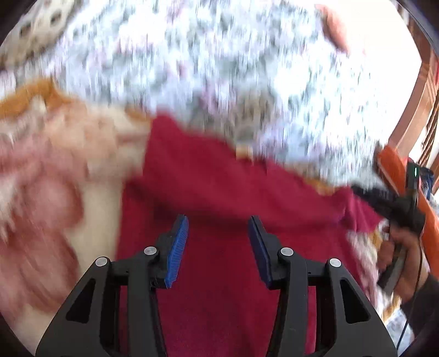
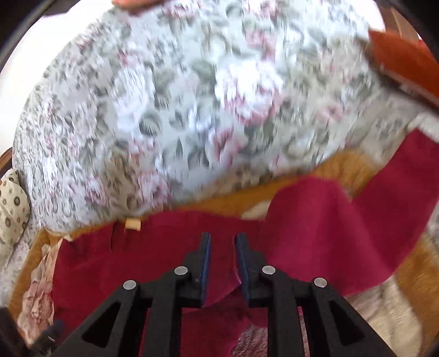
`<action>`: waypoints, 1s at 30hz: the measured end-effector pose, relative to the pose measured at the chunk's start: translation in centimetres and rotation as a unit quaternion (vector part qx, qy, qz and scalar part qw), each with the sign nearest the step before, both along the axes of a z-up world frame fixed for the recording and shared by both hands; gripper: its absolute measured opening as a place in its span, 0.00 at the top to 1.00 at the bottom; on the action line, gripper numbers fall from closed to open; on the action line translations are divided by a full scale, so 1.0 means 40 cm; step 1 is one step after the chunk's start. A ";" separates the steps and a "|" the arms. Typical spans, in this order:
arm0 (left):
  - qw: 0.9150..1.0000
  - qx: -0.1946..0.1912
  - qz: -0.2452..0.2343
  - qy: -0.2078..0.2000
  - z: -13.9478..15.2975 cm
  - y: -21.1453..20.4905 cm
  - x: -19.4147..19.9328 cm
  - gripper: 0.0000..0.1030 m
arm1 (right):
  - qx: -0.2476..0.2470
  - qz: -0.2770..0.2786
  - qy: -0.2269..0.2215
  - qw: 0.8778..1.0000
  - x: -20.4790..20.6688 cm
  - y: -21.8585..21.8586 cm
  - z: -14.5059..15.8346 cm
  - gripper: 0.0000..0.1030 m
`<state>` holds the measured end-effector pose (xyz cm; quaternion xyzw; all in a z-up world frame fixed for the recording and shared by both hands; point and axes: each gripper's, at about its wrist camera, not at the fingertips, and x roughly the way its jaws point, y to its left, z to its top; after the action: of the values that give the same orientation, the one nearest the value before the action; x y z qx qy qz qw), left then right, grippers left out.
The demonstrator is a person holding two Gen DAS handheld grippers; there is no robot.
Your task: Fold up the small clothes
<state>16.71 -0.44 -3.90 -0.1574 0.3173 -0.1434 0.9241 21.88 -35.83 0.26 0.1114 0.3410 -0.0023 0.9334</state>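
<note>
A dark red garment [image 1: 219, 178] lies spread on a blanket, blurred by motion. My left gripper [image 1: 218, 219] hovers over its middle, open, with only the red cloth showing through the gap below its blue pads. My right gripper [image 2: 223, 236] stands over the red garment [image 2: 315, 219] with its jaws a little apart. A raised fold of the red cloth runs under the gap, and the pads do not press on it. In the left wrist view the right gripper [image 1: 356, 189] reaches to the garment's right edge, held by a hand [image 1: 397, 247]. A small cream label [image 2: 133, 223] sits at the garment's far edge.
Under the garment lies an orange and cream blanket [image 1: 55, 164] with pink flowers. Beyond it spreads a grey and pink floral bedcover [image 2: 192, 109]. A spotted pillow [image 1: 41, 22] is at the far left. Wooden furniture [image 1: 417, 109] stands at the right. An orange blurred shape [image 2: 406, 63] is at the upper right.
</note>
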 end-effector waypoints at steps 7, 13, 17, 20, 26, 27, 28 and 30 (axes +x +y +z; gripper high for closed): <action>0.992 0.024 0.024 0.123 -0.051 -0.003 0.271 0.52 | -0.007 0.095 0.077 0.992 0.107 0.104 -0.087 0.82; 0.993 0.045 0.032 0.107 -0.076 0.005 0.269 0.56 | -0.051 0.080 0.094 0.991 0.114 0.113 -0.160 0.79; 0.994 0.061 0.038 0.077 -0.042 -0.006 0.183 0.55 | -0.053 0.085 0.093 0.991 0.112 0.125 -0.155 0.76; 0.996 0.068 0.032 0.049 -0.049 -0.014 0.093 0.35 | -0.049 0.078 0.066 0.994 0.076 0.097 -0.091 0.76; 0.994 0.070 0.028 0.079 -0.107 -0.020 0.088 0.32 | -0.088 -0.036 -0.014 0.995 -0.074 -0.162 0.040 0.73; 0.995 0.063 0.029 0.074 -0.107 -0.018 0.090 0.32 | -0.099 -0.062 -0.018 0.993 -0.090 -0.222 0.056 0.73; 0.995 0.064 0.029 0.072 -0.109 -0.018 0.090 0.32 | -0.105 -0.085 -0.020 0.991 -0.103 -0.296 0.073 0.73; 0.995 0.073 0.031 0.068 -0.108 -0.027 0.087 0.32 | -0.103 -0.126 -0.016 0.987 -0.114 -0.438 0.104 0.73</action>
<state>20.19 -1.51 -8.23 -0.1084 0.3838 -0.0802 0.9135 17.33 -53.37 4.42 0.0569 0.3074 -0.1535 0.9374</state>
